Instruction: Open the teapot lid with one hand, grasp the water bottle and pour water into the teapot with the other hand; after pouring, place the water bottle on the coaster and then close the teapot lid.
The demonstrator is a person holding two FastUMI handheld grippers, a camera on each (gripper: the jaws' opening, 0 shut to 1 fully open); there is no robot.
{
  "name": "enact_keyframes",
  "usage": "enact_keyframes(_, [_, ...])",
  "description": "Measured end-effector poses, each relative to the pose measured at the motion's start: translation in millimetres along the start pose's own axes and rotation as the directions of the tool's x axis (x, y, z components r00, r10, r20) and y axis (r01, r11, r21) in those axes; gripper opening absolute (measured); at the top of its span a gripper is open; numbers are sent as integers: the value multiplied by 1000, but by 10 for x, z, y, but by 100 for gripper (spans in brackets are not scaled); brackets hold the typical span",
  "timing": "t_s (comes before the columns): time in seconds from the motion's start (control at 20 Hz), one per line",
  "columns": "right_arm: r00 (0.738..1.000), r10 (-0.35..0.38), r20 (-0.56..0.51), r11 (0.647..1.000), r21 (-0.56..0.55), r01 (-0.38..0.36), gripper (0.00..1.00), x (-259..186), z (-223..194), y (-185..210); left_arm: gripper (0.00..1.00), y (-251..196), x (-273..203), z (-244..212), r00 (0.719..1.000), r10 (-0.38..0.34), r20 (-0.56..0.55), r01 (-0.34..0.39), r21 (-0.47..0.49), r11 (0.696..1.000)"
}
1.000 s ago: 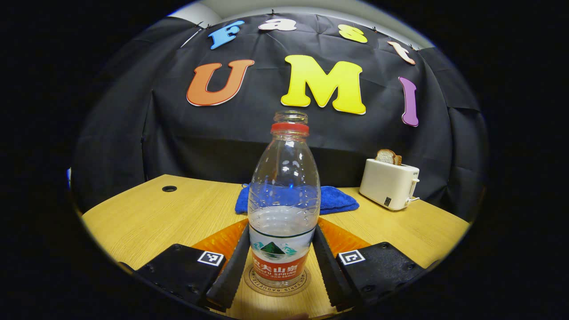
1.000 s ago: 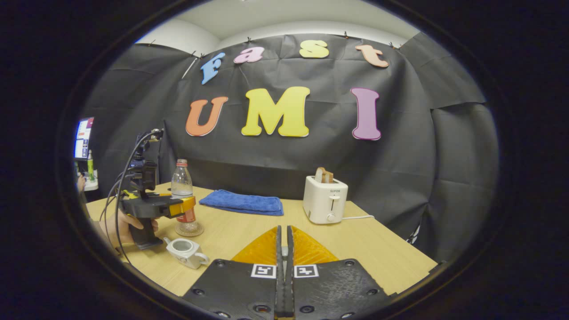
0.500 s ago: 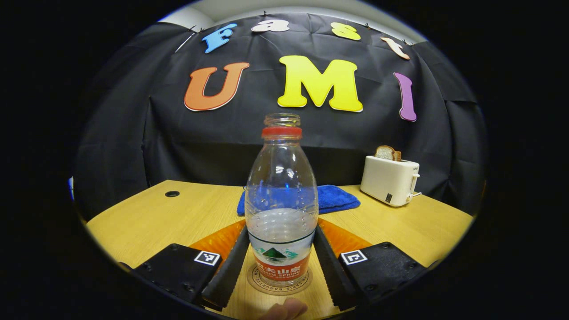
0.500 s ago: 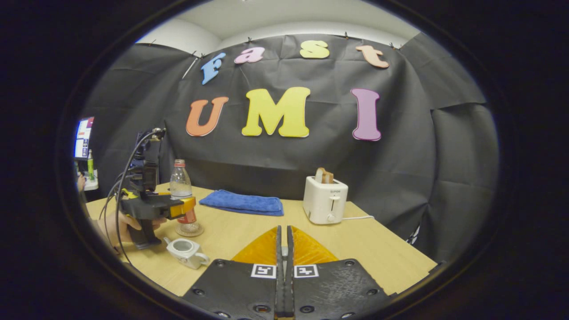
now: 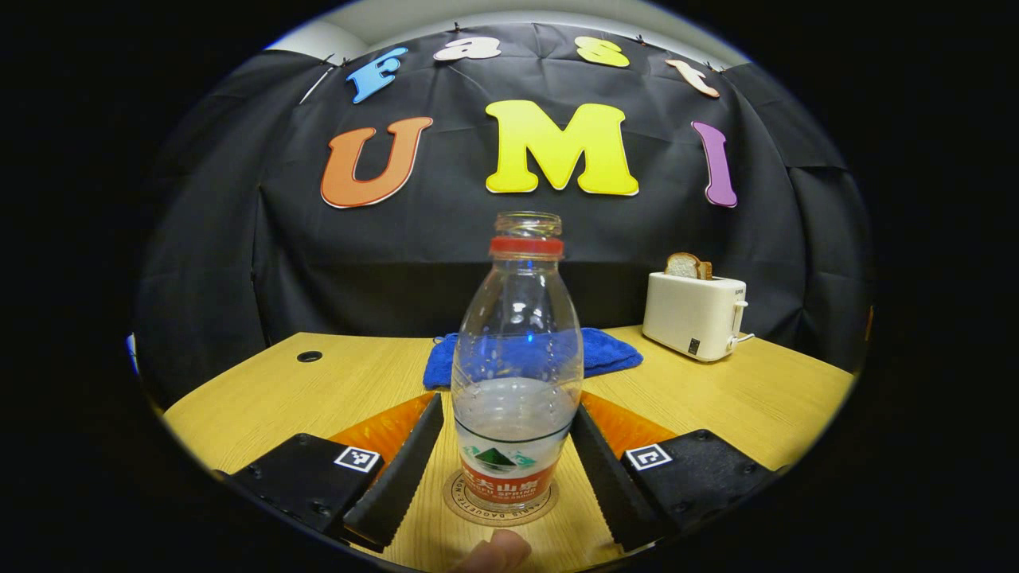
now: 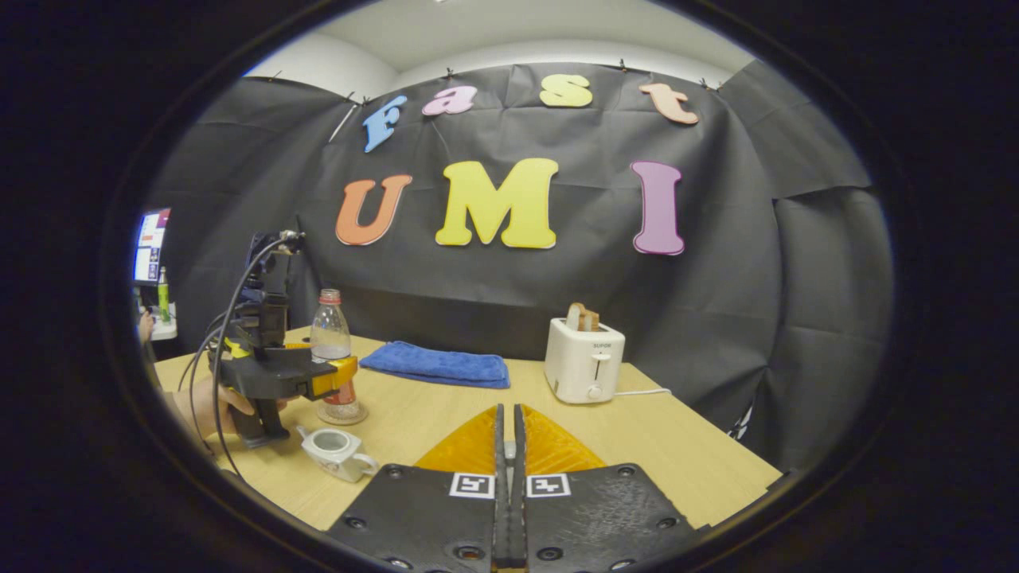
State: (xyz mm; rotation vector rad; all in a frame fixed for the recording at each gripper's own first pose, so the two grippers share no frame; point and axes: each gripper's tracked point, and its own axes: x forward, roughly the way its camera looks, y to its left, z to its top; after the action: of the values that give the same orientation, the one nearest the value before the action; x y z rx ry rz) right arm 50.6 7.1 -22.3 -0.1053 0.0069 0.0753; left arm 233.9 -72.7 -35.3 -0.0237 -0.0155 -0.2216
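Bottle standing upright on the round coaster, long axis straight up, open mouth at the top with a red ring under it, about a third full. The rig says not to read labels, so I'll just say it has a red and white label with a green mountain picture, and the coaster has lettering around its rim. One bottle, one coaster.

Left to right in the right gripper view: left gripper held by a hand at the bottle, one small white teapot with no lid on, spout side hard to make out, then one blue towel, then one white toaster with a slice of bread sticking up.

Left gripper's fingers are spread either side of the bottle, not touching it, small gaps on both sides. Right gripper has its fingers pressed together; whether anything is between them I can't tell. All on one wooden table.
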Motion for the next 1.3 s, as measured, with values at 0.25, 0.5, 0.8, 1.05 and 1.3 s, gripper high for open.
enact_keyframes(0.25, [1000,-2,7,1000,-2,2,0,-10,30,-13,96,-40,-46,29,1000,-13,1,13,3,1000])
enact_keyframes(0.5, [1000,1,12,1000,-3,-1,0,-37,59,8,96,-38,-233,96,999,-48,11,48,4,999])
enact_keyframes(0.8, [999,35,23,999,-18,-35,0,-88,53,182,96,283,-774,116,999,29,16,-28,-13,1000])
enact_keyframes(1.05, [991,132,-33,991,-24,-133,0,-44,-91,528,96,577,-1352,131,993,111,37,-111,-6,994])
enact_keyframes(1.3, [969,247,-20,969,-9,-247,0,65,-69,979,96,697,-1759,217,988,140,65,-139,-13,990])
